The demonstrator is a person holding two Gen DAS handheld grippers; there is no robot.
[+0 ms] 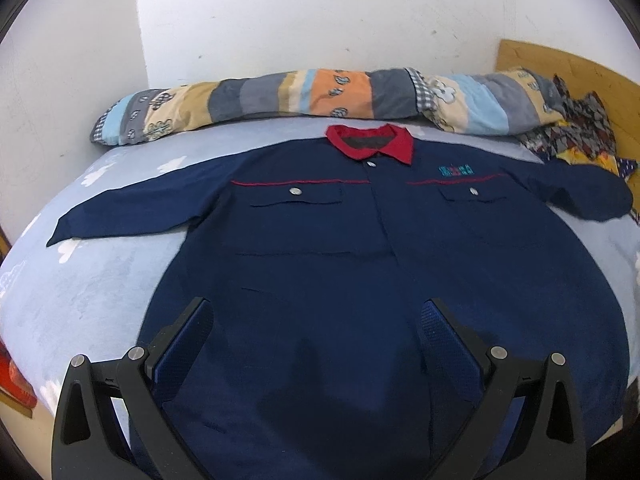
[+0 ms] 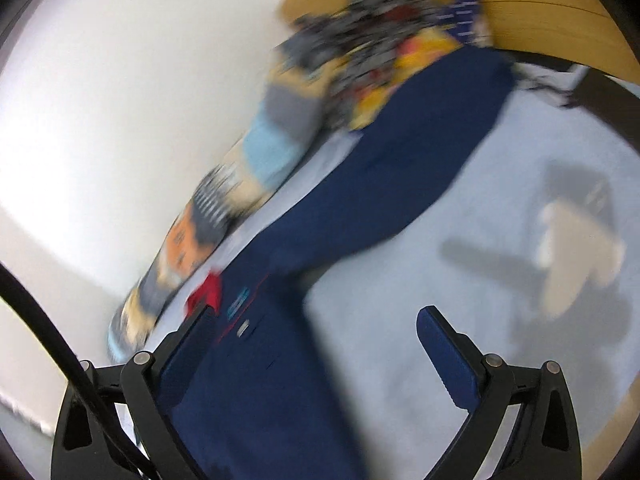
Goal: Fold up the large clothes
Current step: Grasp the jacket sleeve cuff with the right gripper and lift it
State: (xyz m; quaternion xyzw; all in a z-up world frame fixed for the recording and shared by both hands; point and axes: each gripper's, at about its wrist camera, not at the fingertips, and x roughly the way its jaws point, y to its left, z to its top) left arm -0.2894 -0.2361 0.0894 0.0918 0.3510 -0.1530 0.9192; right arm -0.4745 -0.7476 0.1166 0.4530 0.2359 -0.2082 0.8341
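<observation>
- Two sleeves spread wide: the navy jacket (image 1: 320,264) lies flat, front up, on the bed (image 1: 80,292), red collar (image 1: 370,142) toward the rolled quilt (image 1: 280,96).
- Left hand-held gripper (image 1: 316,320) hovers released over the jacket's hem.
- Right hand-held gripper (image 2: 316,320), released, hovers near the jacket's right sleeve (image 2: 420,160).
- Soft, limp cloth; pinching cuff or hem corners looks best.

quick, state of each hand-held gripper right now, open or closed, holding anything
Left hand-held gripper: open, holding nothing, above the navy shirt.
Right hand-held gripper: open, holding nothing, over the shirt's sleeve side; view blurred.

Right claw (image 2: 316,314) gapes above shirt (image 2: 400,168) (blurred).
</observation>
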